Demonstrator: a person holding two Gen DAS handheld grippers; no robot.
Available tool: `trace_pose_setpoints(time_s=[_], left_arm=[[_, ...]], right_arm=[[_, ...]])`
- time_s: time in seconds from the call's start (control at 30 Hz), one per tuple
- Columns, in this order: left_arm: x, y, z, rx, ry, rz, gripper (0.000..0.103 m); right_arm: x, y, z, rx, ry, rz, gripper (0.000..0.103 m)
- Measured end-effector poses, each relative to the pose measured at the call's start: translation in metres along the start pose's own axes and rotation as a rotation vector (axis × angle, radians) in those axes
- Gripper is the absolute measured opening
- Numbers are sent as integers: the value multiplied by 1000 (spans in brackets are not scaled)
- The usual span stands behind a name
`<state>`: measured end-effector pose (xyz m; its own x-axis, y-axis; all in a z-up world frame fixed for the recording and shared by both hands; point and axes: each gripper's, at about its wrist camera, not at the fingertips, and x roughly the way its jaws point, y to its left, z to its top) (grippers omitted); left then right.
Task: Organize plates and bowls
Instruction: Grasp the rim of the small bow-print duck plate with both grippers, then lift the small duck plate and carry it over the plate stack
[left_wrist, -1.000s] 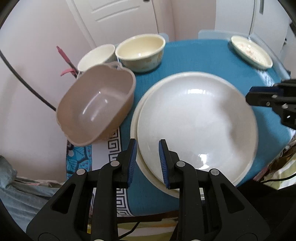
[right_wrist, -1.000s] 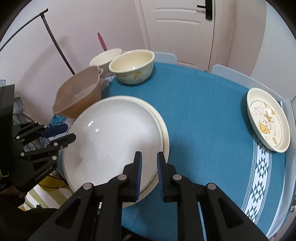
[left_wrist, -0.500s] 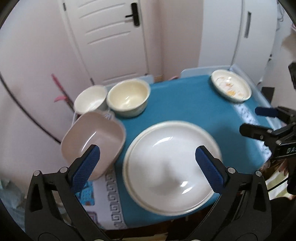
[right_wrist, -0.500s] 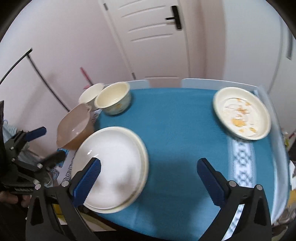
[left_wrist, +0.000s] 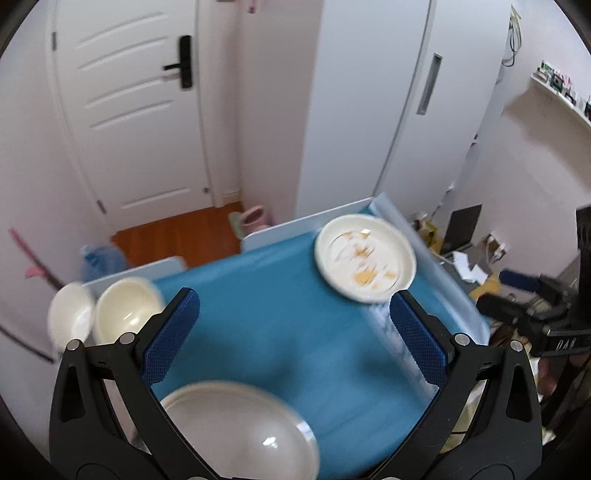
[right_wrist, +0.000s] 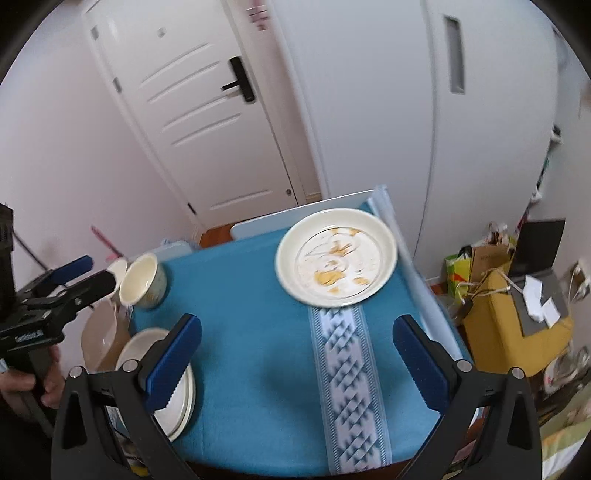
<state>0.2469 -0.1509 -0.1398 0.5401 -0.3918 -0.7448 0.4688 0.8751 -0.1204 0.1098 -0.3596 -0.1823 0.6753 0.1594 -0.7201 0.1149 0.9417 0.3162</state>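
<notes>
A cream plate with a yellow print (left_wrist: 365, 257) (right_wrist: 336, 257) lies at the far right of the blue table (left_wrist: 266, 317) (right_wrist: 251, 325). A large white plate stacked on a cream one (left_wrist: 236, 428) (right_wrist: 181, 402) lies at the near left. A cream bowl (left_wrist: 123, 314) (right_wrist: 144, 281) and a white bowl (left_wrist: 70, 319) stand at the far left. A beige bowl (right_wrist: 103, 341) shows beside the stack. My left gripper (left_wrist: 293, 338) is wide open and empty, raised above the table. My right gripper (right_wrist: 297, 352) is wide open and empty, also raised.
A white door (right_wrist: 207, 122) and a white cabinet (left_wrist: 369, 110) stand behind the table. A yellow box with papers and bags (right_wrist: 517, 314) is on the right of the table. A patterned runner (right_wrist: 343, 369) crosses the tablecloth.
Both grippers have opened wide and lifted up and back from the stacked plates. The views now tilt up toward the far printed plate and the door.
</notes>
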Motion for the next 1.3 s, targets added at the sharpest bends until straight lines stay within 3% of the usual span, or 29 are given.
trace_pose_setpoints(time_s=[0.17,0.33,0.47,0.53,0.6,0.87,1.0,1.07,1.2,1.3], left_arm=[[57,-19,39,2,57,-52,103],[131,-28,54,29,160,-72,102],[182,-33,49,67,243,-103,82],[203,-35,45,100,272,-110,79],[222,-35,41,121,304,-129,72],[259,-20,37,127,356,-175,50],[268,-15,40,132,363,-181,46],[271,-13,41,131,370,-185,34],[280,-17,38,161,394,-193,21],[281,-20,35,173,382,-195,20]], right_arm=[[19,-39,16,83,14,27,103],[54,-69,22,162,44,76,94],[89,-82,20,241,102,90,75],[104,-87,17,273,119,81,66],[115,-92,14,314,121,74,63],[144,-93,15,363,120,51,49],[157,-96,12,389,126,34,41],[161,-98,12,400,125,30,35],[162,-101,13,412,110,11,30],[164,-102,13,410,114,0,21]])
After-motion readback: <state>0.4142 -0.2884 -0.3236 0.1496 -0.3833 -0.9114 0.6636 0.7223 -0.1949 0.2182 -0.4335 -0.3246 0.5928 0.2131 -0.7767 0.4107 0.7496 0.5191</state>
